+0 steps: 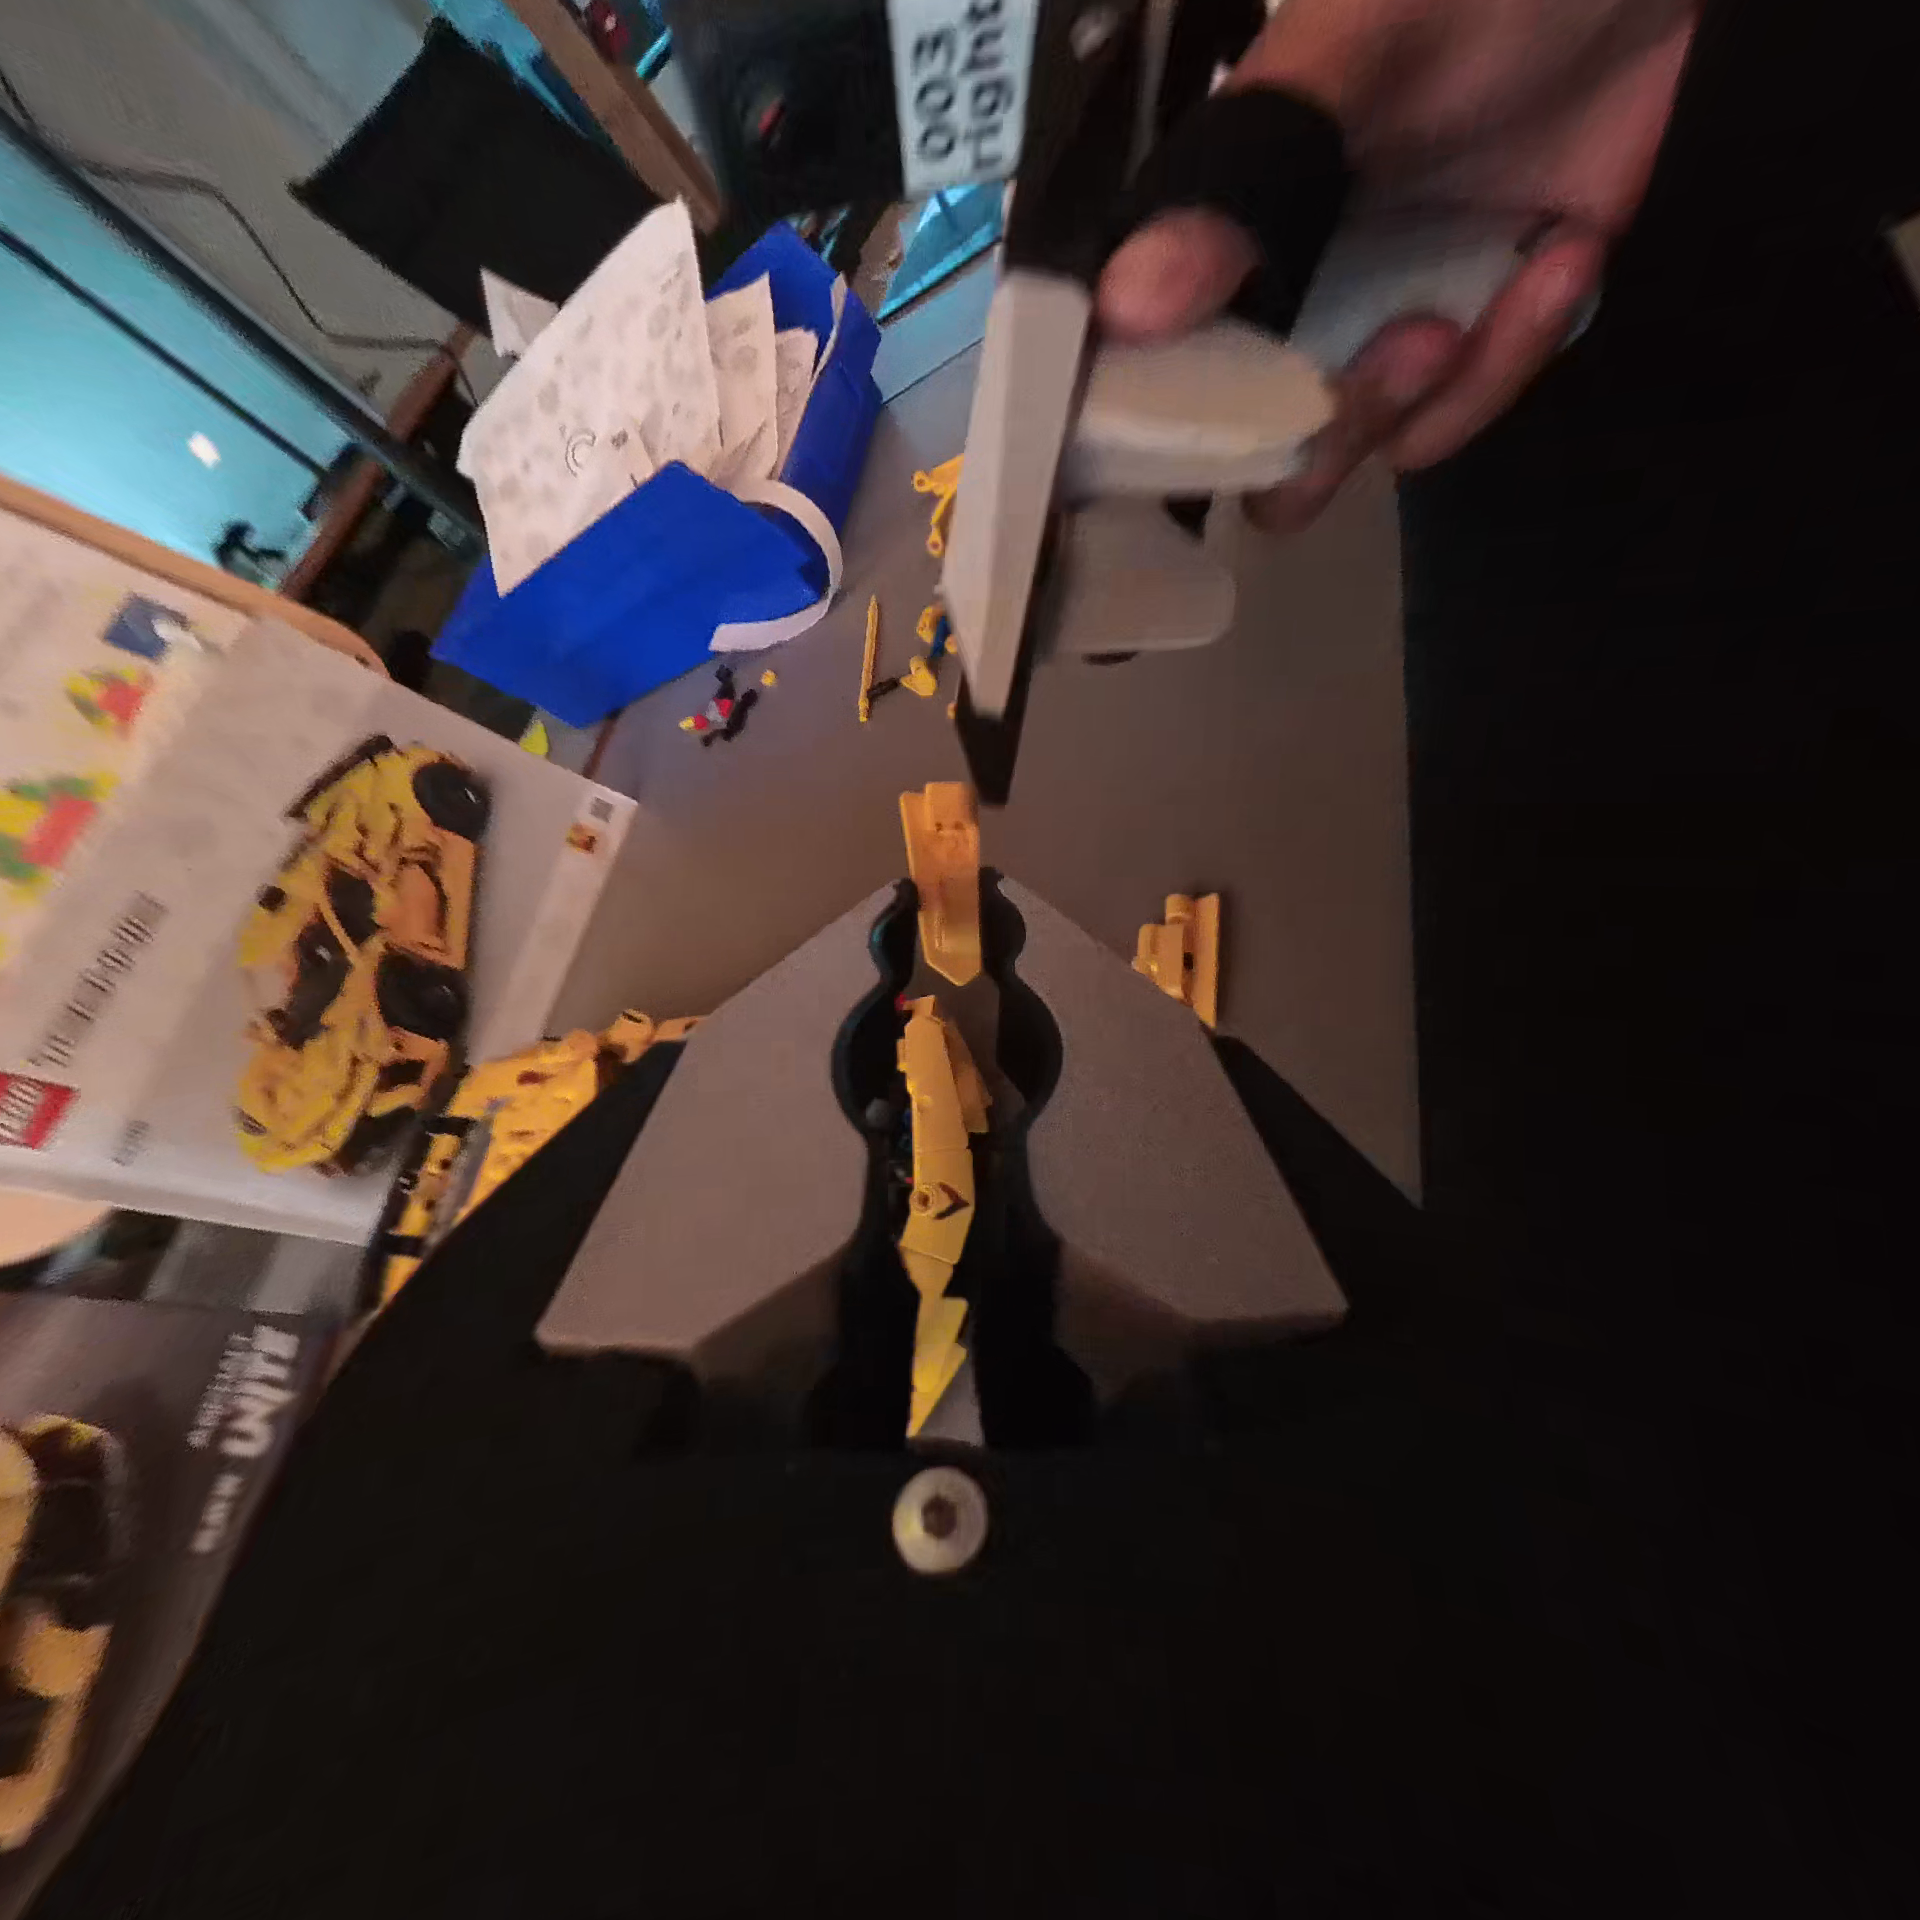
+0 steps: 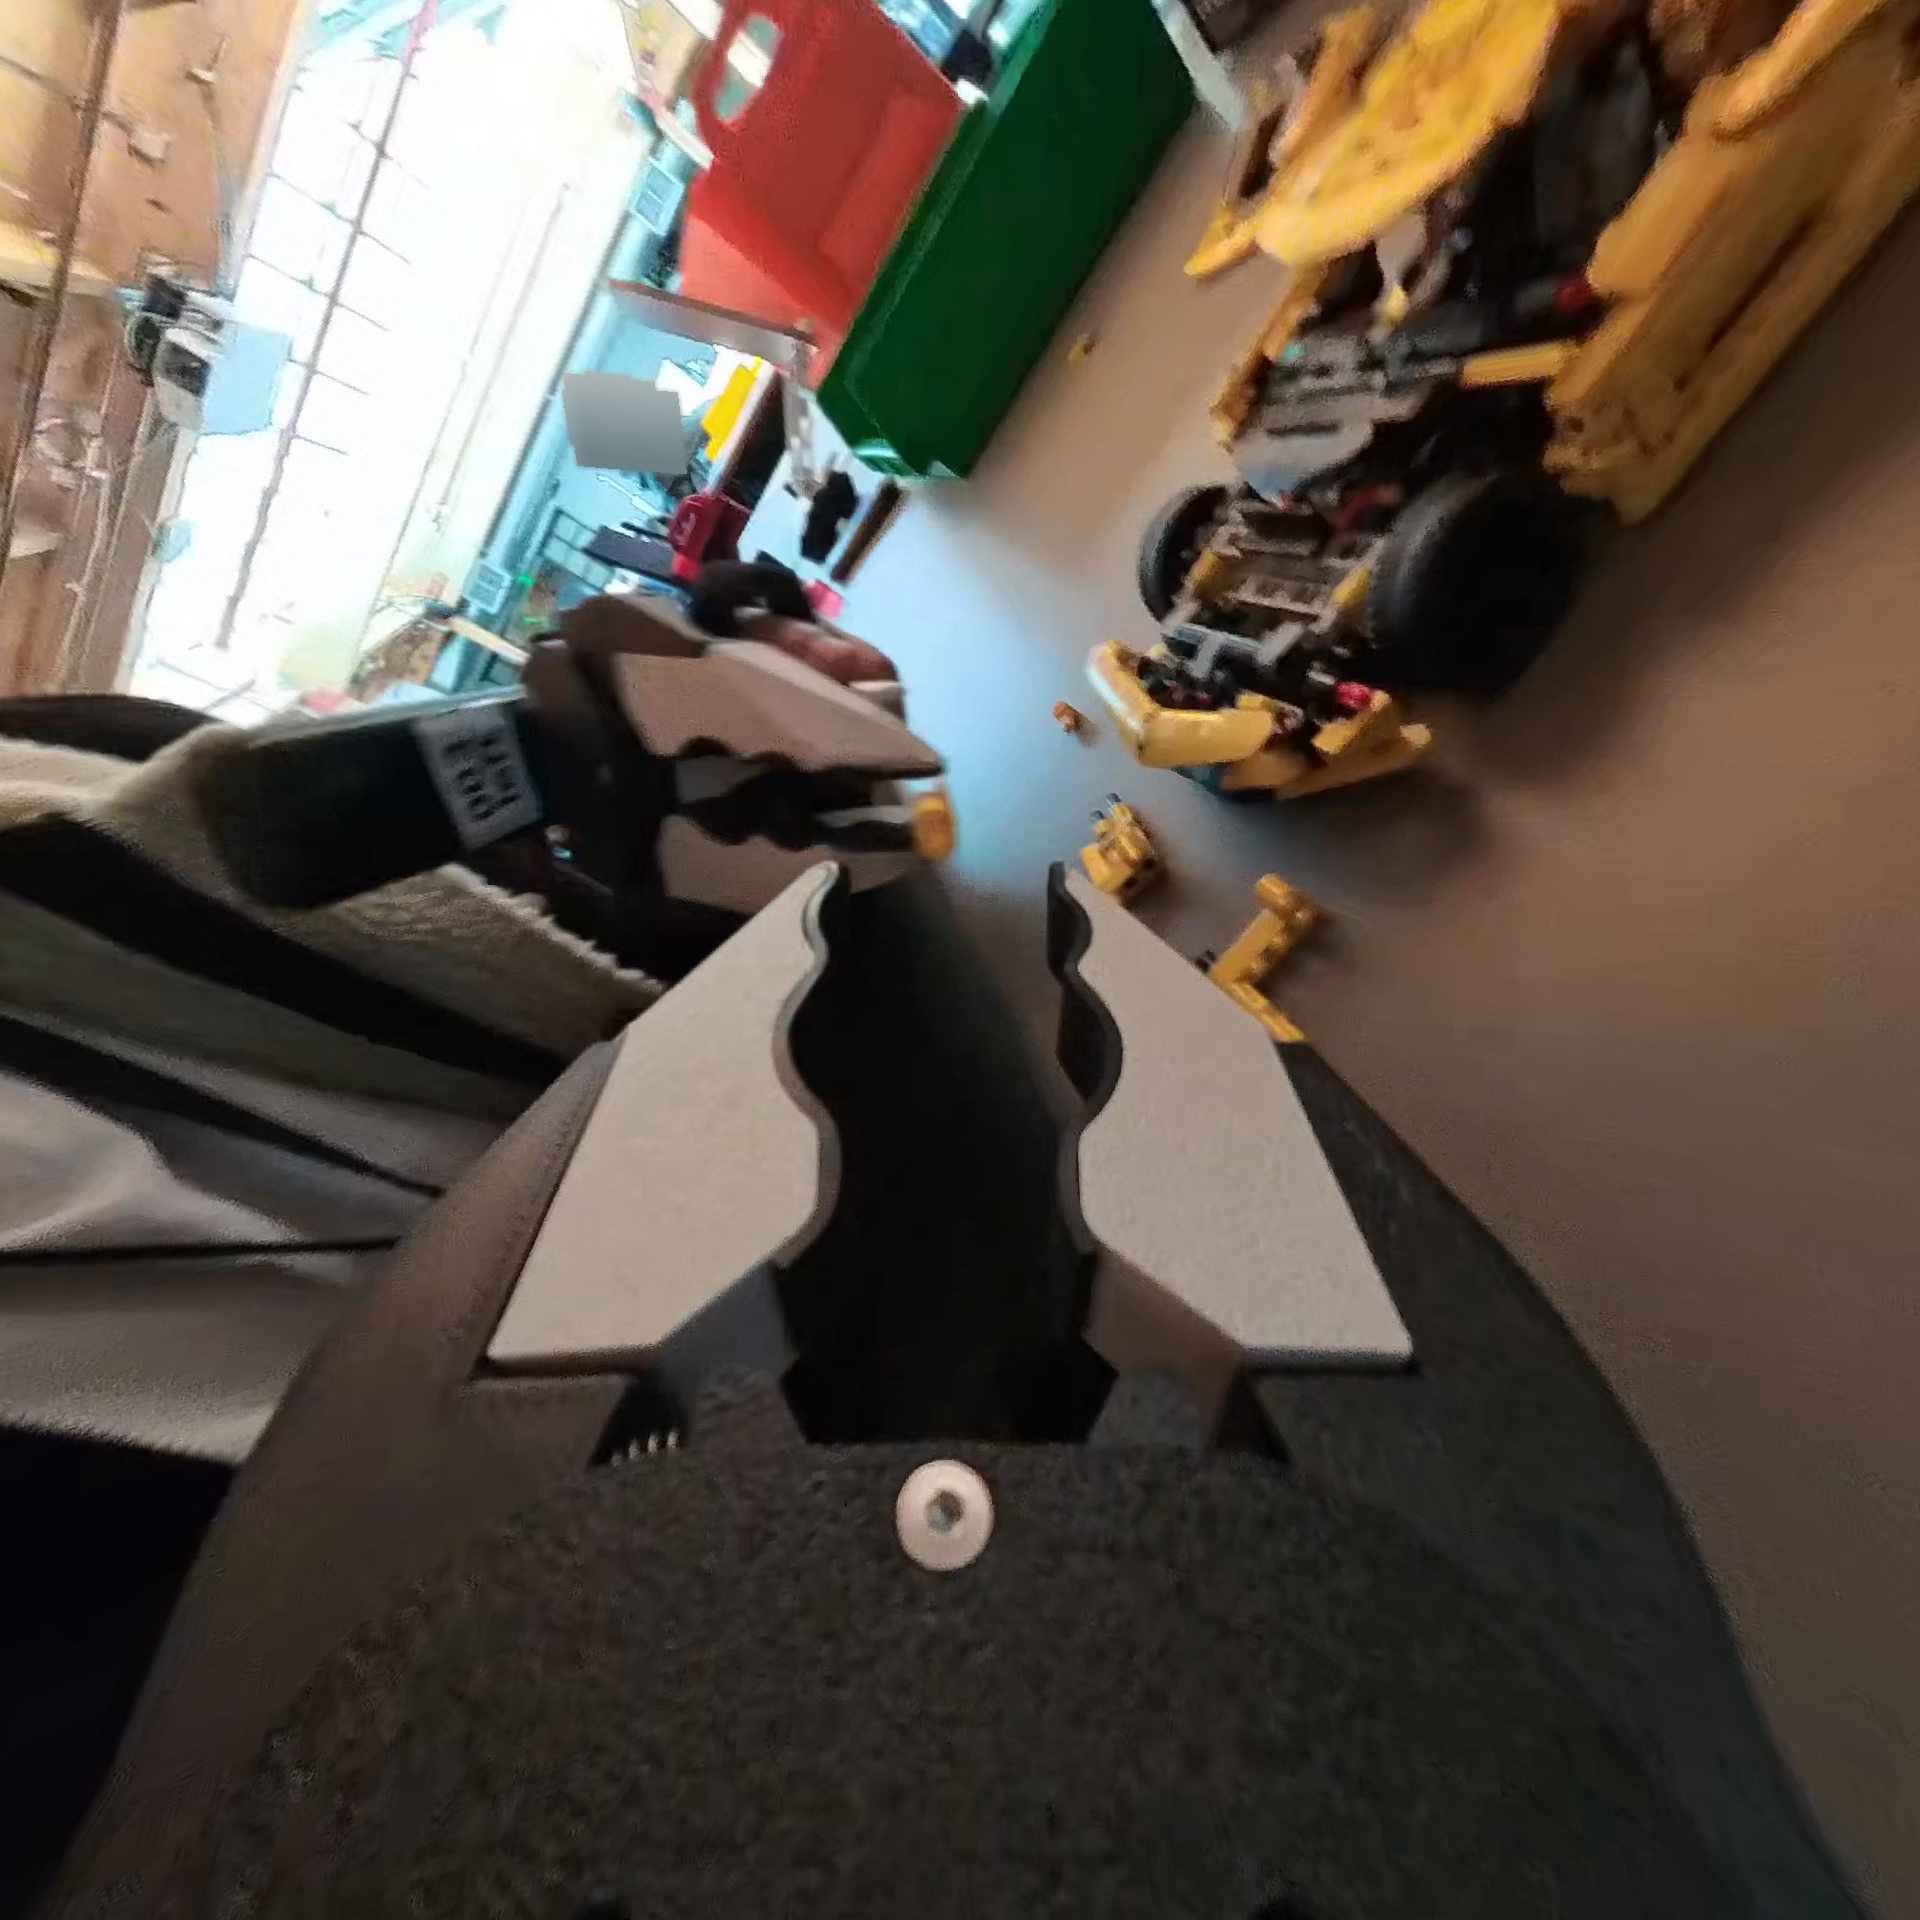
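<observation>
- Left wrist view: the left gripper [image 1: 948,914] is pinching a long yellow brick piece [image 1: 940,1101], its jaws pressed close on it, the piece's tip sticking out past the fingertips over the grey table [image 1: 1299,790].
- Just to its right a small yellow brick cluster [image 1: 1179,951] is lying on the table, and at left a white box printed with a yellow car [image 1: 312,935] is resting flat.
- Above the tip, the right gripper [image 1: 987,758] is hanging with a hand [image 1: 1455,229] around its grip.
- Farther back, a blue bag [image 1: 665,582] is holding white printed sheets [image 1: 603,405], with loose yellow bits [image 1: 914,665] scattered beside it.
- Right wrist view: the right gripper [image 2: 945,894] is standing spread, nothing between its fingers.
- Just beyond its tips, small yellow pieces [image 2: 1122,857] are lying near the left gripper [image 2: 914,805], which is showing a yellow tip.
- Farther off, a partly built yellow car model [image 2: 1434,395] is sitting, blurred, and behind it what are probably a green bin [image 2: 987,260] and a red bin [image 2: 821,187]; their contents cannot be seen.
</observation>
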Motion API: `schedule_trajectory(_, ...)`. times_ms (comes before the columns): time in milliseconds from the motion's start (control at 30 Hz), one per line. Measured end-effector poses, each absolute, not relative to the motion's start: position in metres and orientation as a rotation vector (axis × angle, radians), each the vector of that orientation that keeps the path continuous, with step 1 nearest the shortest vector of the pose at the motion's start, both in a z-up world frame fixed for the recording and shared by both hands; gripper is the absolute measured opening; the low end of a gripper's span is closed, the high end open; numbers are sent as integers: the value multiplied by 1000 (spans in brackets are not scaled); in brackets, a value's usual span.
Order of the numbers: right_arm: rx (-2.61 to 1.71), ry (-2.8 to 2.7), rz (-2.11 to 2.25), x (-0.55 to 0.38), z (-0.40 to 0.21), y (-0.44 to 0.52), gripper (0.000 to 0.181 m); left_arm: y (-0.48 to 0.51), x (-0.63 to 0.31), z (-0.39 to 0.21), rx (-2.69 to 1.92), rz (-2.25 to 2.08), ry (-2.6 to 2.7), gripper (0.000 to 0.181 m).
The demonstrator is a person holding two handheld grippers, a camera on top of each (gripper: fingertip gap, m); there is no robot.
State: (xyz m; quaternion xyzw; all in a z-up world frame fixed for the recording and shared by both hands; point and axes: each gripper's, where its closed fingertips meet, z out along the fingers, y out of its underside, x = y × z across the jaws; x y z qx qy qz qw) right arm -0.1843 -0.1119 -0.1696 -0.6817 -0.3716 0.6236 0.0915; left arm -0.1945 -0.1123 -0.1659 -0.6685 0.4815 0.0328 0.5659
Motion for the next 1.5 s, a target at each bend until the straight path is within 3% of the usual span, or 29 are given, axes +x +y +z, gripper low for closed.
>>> schedule_trajectory(33, -2048, -1100, 1877, -188, -175, -114, 35, -113, -193, -167, -1556, 106, 1151, 11)
schedule_trajectory(100, -2037, -1067, 2005, -192, -172, -119, 7, -116, -192, -173, -1560, 125, 1184, 11)
schedule_trajectory(300, -2117, -971, 1675, -165, -193, -65, 6, -125, -252, -183, -1747, 149, 971, 11)
schedule_trajectory(367, -2185, -928, 1270, -123, -215, -12, 6, -139, -303, -199, -1942, 84, 816, 18)
schedule_trajectory(433, -2193, -790, 952, -75, -223, 42, 6, -157, -338, -222, -2133, -30, 672, 37)
schedule_trajectory(567, -2199, -675, 689, -31, -236, 89, 6, -167, -352, -243, -2241, -146, 541, 45)
schedule_trajectory(700, -2145, -597, 657, -25, -227, 97, 28, -157, -342, -253, -2261, -149, 582, 44)
schedule_trajectory(767, -2073, -620, 638, -30, -212, 91, 32, -157, -335, -257, -2269, -189, 615, 40)
schedule_trajectory(800, -2026, -661, 644, -37, -202, 84, 32, -158, -331, -258, -2262, -210, 641, 16)
schedule_trajectory(867, -1902, -846, 753, -73, -183, 49, 30, -156, -336, -259, -2262, -153, 661, 0)
schedule_trajectory(1133, -1414, -1651, 1086, -227, -195, -148, 41, -151, -317, -214, -2163, -472, 484, 0)
schedule_trajectory(1300, -1330, -1722, 981, -249, -203, -158, 38, -203, -332, -237, -2387, -521, 637, 33)
schedule_trajectory(1500, -1341, -1689, 1044, -246, -198, -157, 35, -202, -333, -255, -2381, -333, 709, 38)
